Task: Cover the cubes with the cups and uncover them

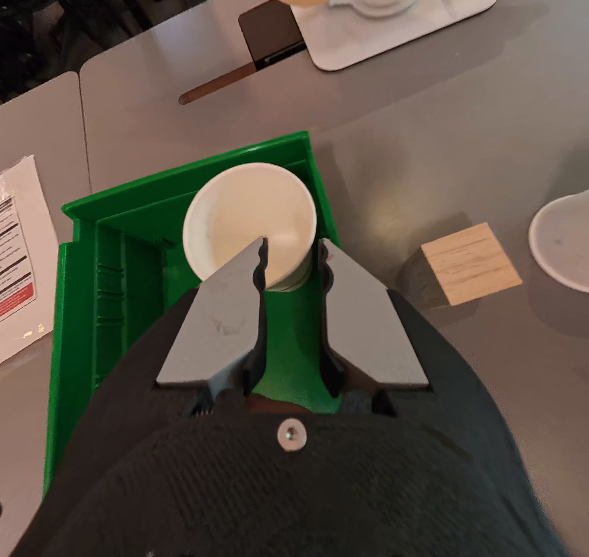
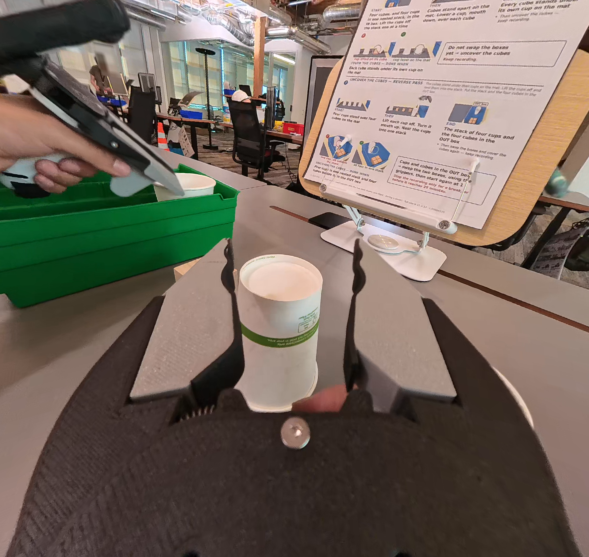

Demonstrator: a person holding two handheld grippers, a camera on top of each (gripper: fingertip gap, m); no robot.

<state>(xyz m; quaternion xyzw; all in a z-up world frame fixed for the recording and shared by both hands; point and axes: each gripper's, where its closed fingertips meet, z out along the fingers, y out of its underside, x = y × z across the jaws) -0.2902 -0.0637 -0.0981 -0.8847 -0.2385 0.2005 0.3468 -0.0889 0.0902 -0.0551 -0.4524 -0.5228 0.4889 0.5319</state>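
— What's the biggest thing on that grey table [image 2: 398,334]?

— The green plastic bin [image 1: 83,255], on the left side. Behind it to the right stands a wooden board on a white stand [image 2: 382,248], with a printed instruction sheet [image 2: 446,95] clipped to it.

— And the cups?

— One white paper cup [image 1: 242,210] stands mouth up inside the bin, in its far right corner. From here it looks like more than one nested together, though I cannot be sure. The other, a white paper cup with a green band [image 2: 280,325], stands mouth down on the table, out in front of the bin.

— What are the grippers doing?

— The left gripper [image 1: 293,245], held in a hand [image 2: 47,146], reaches down into the bin. One finger is over the cup's mouth, the other outside its wall, so the rim sits between them. The fingers stand a little apart; I see a sliver of space on the outer side, so they do not clamp it. The right gripper [image 2: 291,248] has its fingers wide apart around the upturned cup. There is clear space on its right side; on the left it lies close to the pad.

— Any cubes?

— A pale wooden cube [image 1: 468,261] sits bare on the table, just right of the bin, between the bin and the upturned cup.
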